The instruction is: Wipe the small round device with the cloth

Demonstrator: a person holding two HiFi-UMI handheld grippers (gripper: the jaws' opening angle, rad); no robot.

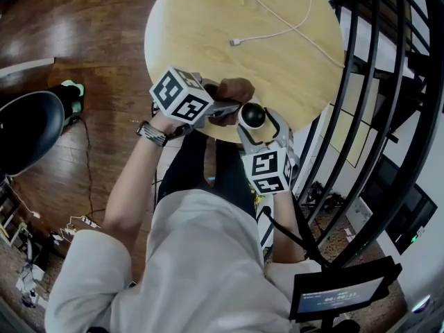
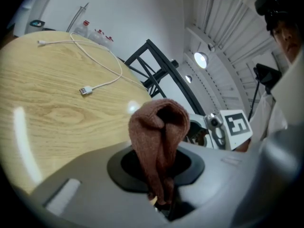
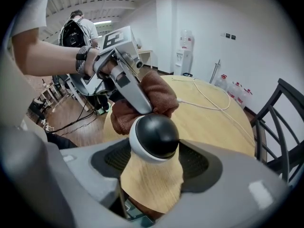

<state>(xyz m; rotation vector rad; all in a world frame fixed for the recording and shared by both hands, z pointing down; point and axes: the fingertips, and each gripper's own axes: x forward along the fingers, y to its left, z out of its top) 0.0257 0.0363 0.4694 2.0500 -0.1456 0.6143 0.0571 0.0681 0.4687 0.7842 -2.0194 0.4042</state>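
open-plan office, by the look: water cooler (image 3: pixel 184 49) against white wall (image 3: pixel 251 27), spare water jugs (image 3: pixel 233 93) nearby, round wooden table (image 1: pixel 208 19), black chair (image 3: pixel 280 122), wood floor (image 1: pixel 90 26).

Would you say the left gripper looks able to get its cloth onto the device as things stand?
Probably yes. The left gripper, shut on the cloth, is right beside the device, which the right gripper holds with its dark top exposed; nothing stands between them.

Beyond the right claw (image 1: pixel 253 120) a round pale-wood desk (image 1: pixel 208 40) stands on a dark glossy plank floor (image 1: pixel 83 40); black metal bars (image 1: pixel 388 75) at the claw's right, white walls (image 3: pixel 247 37) further off
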